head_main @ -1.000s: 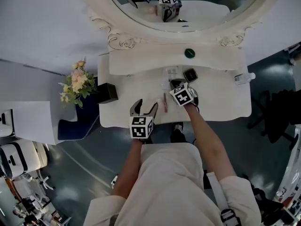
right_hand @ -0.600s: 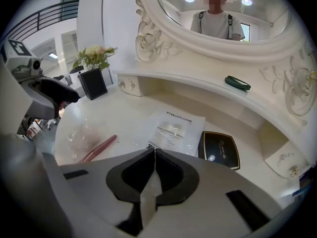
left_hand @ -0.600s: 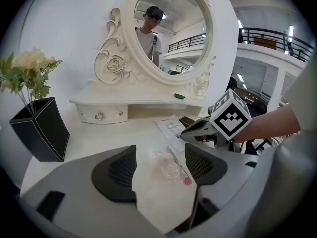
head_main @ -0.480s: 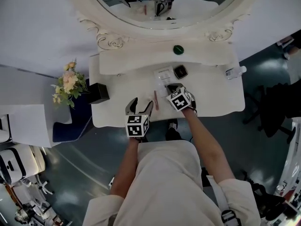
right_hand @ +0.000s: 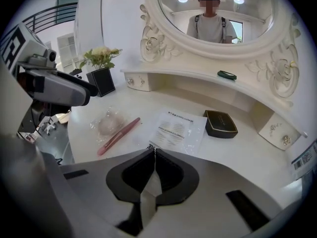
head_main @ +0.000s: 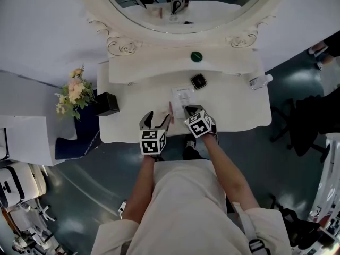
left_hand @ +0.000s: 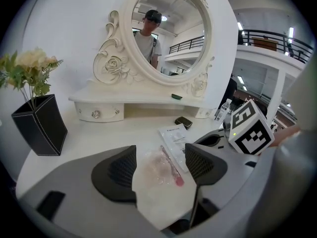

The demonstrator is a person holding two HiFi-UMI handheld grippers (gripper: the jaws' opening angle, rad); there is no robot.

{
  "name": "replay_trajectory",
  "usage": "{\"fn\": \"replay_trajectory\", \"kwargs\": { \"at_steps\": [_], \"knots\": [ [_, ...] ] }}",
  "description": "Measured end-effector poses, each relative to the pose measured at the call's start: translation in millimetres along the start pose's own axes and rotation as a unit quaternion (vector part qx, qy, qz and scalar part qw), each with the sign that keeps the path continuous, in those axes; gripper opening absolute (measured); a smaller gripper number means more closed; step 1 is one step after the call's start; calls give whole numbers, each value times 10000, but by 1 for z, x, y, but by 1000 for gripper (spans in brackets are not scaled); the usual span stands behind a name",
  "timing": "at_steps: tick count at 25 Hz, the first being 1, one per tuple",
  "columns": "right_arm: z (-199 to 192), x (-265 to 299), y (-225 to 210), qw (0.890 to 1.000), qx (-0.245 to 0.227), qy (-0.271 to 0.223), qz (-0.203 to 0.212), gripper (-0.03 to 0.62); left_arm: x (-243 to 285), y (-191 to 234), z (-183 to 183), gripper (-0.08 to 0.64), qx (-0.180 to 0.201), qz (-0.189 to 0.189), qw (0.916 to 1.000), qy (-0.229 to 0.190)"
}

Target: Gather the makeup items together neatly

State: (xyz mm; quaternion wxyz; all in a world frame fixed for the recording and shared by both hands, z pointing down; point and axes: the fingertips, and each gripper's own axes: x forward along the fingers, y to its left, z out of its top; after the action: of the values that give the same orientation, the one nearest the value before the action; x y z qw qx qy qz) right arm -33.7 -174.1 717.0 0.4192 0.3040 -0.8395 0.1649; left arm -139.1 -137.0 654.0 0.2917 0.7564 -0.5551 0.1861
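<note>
A white printed sachet (head_main: pixel 183 96) (right_hand: pixel 178 129) lies mid-table. My right gripper (head_main: pixel 190 109) (right_hand: pixel 154 150) is shut on its near corner. Left of it a pink pencil (head_main: pixel 171 112) (right_hand: pixel 119 135) lies against a clear-wrapped puff (right_hand: pixel 106 124) (left_hand: pixel 157 166). My left gripper (head_main: pixel 155 117) (left_hand: pixel 159 157) hovers open at the table's near edge. The pencil and puff lie just ahead of its jaws, nothing between the pads. A black compact (head_main: pixel 198 81) (right_hand: pixel 220 123) sits behind the sachet. On the shelf under the mirror rests a small green item (head_main: pixel 196 56).
A black vase of flowers (head_main: pixel 106 104) (left_hand: pixel 39 125) stands at the table's left end. A small clear bottle (head_main: pixel 260 82) lies at the right end. The mirror's raised shelf with drawers (head_main: pixel 159 70) runs along the back.
The right gripper has drawn back toward the table's near edge, and the sachet has slid with it, away from the compact. The left gripper has hardly shifted.
</note>
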Motion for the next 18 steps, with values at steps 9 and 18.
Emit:
{"fn": "replay_trajectory", "kwargs": {
  "at_steps": [9,18],
  "knots": [
    [-22,-16,18,9998,150,-44,157,46,4,-13,0,316,-184,25,9998,-57],
    [-26,-29,22,9984,329,-377,276,48,4,-28,-7,310,-481,382,9980,-173]
  ]
}}
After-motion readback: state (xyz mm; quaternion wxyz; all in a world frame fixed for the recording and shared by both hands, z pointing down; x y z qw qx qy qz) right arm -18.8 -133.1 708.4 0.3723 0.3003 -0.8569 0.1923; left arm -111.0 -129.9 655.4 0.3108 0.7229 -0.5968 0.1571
